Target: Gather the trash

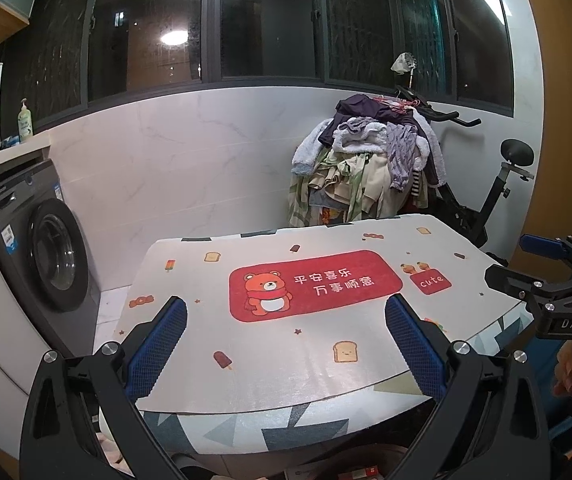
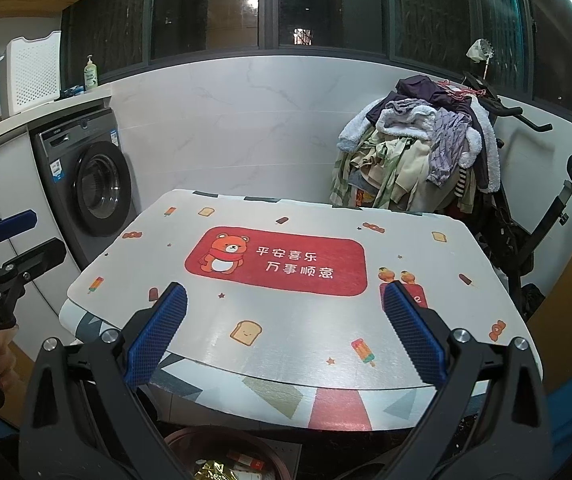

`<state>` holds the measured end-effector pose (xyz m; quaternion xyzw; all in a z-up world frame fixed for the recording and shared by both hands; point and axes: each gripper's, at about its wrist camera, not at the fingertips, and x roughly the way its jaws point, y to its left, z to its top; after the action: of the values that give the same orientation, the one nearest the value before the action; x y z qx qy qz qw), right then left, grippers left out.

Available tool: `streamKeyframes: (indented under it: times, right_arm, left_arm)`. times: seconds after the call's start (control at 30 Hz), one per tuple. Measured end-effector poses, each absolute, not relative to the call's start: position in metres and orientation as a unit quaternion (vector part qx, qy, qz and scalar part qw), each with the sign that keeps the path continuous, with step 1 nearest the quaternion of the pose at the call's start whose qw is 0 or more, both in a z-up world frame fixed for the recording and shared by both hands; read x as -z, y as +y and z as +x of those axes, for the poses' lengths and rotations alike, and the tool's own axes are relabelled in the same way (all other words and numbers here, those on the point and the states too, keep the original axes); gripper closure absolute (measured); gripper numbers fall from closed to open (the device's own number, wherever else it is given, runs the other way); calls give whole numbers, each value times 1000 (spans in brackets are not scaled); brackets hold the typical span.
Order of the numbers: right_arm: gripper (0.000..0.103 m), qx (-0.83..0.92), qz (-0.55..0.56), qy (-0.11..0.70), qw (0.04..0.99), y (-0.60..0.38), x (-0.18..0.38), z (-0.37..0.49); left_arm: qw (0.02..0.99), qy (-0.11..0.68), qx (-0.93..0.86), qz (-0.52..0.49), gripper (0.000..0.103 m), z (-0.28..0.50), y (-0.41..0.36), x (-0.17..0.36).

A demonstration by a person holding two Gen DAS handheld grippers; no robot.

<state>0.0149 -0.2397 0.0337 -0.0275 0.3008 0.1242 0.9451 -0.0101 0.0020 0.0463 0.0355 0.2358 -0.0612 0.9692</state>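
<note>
Table mat [image 1: 286,360], with its bear print, shows nothing on it in either view: no scraps, no wrappers. My judgement: the collecting is done or close to done.

Trash sits below the near edge of the table. In the right wrist view a round reddish bin [image 2: 222,440] holds a crumpled gold foil wrapper [image 2: 216,472] and some red-and-white packaging [image 2: 246,460]. The left wrist view catches only a sliver of the same spot, with bits of red packaging.

My left gripper [image 1: 286,344] hangs above the near part of the mat, jaws spread wide, holding and touching nothing. My right gripper [image 2: 286,340] likewise: wide apart, nothing between the blue pads [image 2: 154,336], over the near edge of the table.

What is left, as I read it: possibly nothing. Floor around the table is mostly hidden, so I cannot rule out strays.
</note>
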Motion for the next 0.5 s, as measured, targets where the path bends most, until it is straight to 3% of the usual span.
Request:
streamKeyframes:
  times: [0.5]
  right_arm:
    - [6, -122, -26, 301, 946, -245, -34, 14]
  left_arm:
    - [969, 236, 63, 37, 6, -11, 1, -46]
